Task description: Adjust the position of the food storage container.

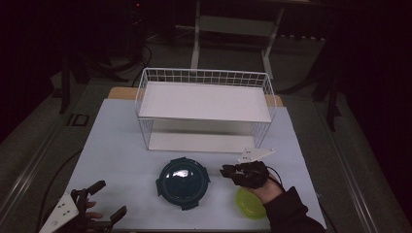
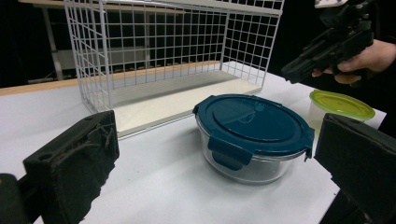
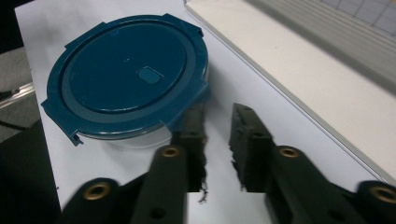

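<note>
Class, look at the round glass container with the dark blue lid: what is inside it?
Through the clear wall of the glass container, seen from the left gripper view, nothing shows inside. The dark blue lid covers the top, so its floor is hidden from above.

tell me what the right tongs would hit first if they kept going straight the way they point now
Probably the blue-lidded glass container. The right tongs aim at its near rim with nothing between them, though they point slightly past its side, so depth is uncertain.
</note>
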